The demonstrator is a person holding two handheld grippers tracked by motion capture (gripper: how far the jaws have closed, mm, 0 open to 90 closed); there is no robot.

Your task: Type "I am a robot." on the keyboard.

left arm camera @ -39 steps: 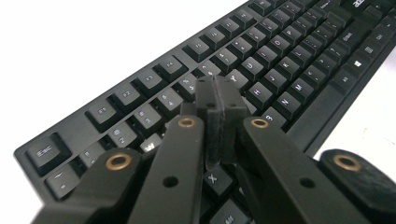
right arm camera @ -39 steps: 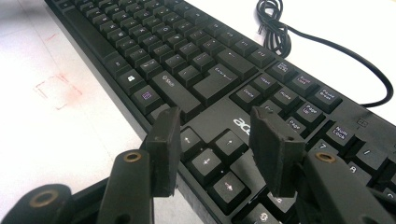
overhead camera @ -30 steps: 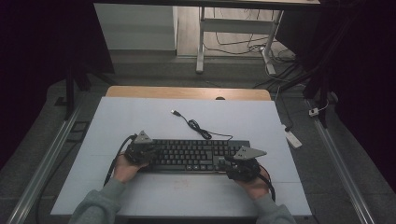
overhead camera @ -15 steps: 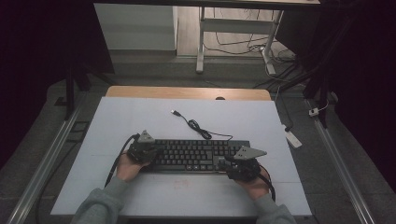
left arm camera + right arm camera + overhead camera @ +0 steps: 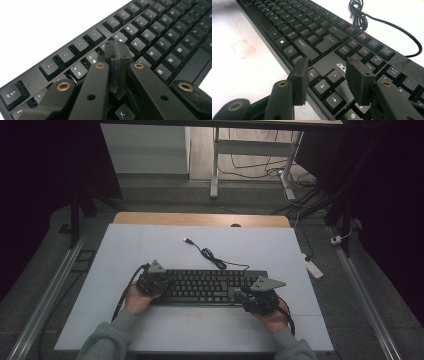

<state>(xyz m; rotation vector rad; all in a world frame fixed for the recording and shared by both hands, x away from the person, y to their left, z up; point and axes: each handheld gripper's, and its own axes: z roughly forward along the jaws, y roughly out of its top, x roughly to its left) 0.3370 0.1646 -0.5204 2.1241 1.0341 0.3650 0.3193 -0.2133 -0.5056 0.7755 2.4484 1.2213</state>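
Note:
A black keyboard [image 5: 210, 286] lies across the near half of the white table, and its cable [image 5: 212, 257] curls back to a USB plug [image 5: 187, 240]. My left gripper [image 5: 166, 283] is at the keyboard's left end. In the left gripper view it [image 5: 117, 53] is shut with its pads together and nothing between them, tips low over the upper letter rows of the keyboard [image 5: 160, 37]. My right gripper [image 5: 246, 293] is at the right end. It [image 5: 328, 75] stands open above the arrow keys [image 5: 322, 86] of the keyboard [image 5: 312, 30], holding nothing.
The white table top [image 5: 150, 245] has bare room behind and in front of the keyboard. A faint red mark [image 5: 242, 48] is on the surface near the front edge. A white power strip [image 5: 313, 268] lies on the floor to the right.

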